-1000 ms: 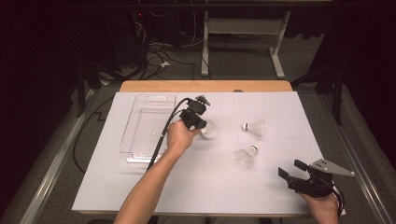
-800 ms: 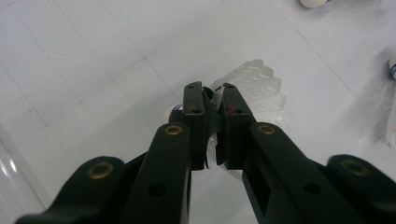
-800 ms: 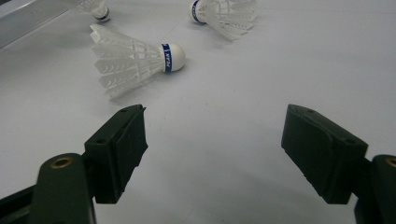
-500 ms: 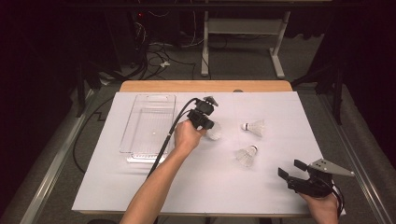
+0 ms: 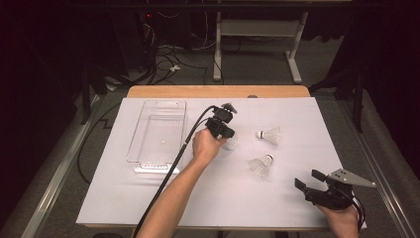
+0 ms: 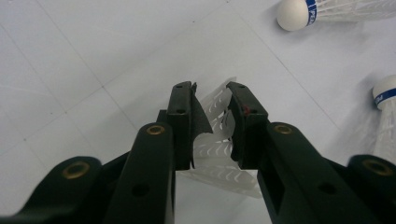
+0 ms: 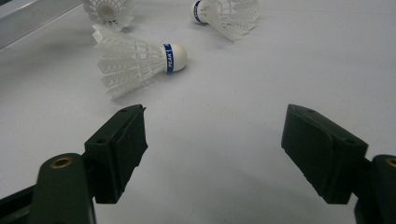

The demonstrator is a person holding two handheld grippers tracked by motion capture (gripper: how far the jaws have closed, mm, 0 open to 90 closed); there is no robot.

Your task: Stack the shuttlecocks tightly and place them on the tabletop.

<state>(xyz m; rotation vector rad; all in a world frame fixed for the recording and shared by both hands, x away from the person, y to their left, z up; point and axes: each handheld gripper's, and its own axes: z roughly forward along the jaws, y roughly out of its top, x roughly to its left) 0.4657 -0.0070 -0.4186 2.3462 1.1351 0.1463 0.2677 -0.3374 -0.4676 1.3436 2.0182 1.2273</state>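
Observation:
Three white shuttlecocks with blue-banded corks lie on the white table cover. My left gripper [image 5: 226, 137] [image 6: 210, 91] points down over the leftmost shuttlecock [image 5: 231, 144] [image 6: 215, 156]. Its jaws have just been opening and stand slightly apart, with the skirt between them resting on the cover. The two other shuttlecocks [image 5: 269, 135] [image 5: 261, 165] lie on their sides to the right and appear in the left gripper view too [image 6: 322, 9] [image 6: 385, 116]. My right gripper [image 5: 308, 179] [image 7: 212, 126] rests wide open near the front right corner, nothing between its jaws, facing the nearest shuttlecock [image 7: 135, 60].
A clear plastic tray [image 5: 136, 144] lies at the table's left, beside the left forearm and the gripper's cable. Beyond the table's wooden far edge [image 5: 218, 91] are cables and a desk frame on a dark floor.
The left hand has carried the shuttlecock a little to the right, away from the tray and toward the other two. The right gripper has kept still.

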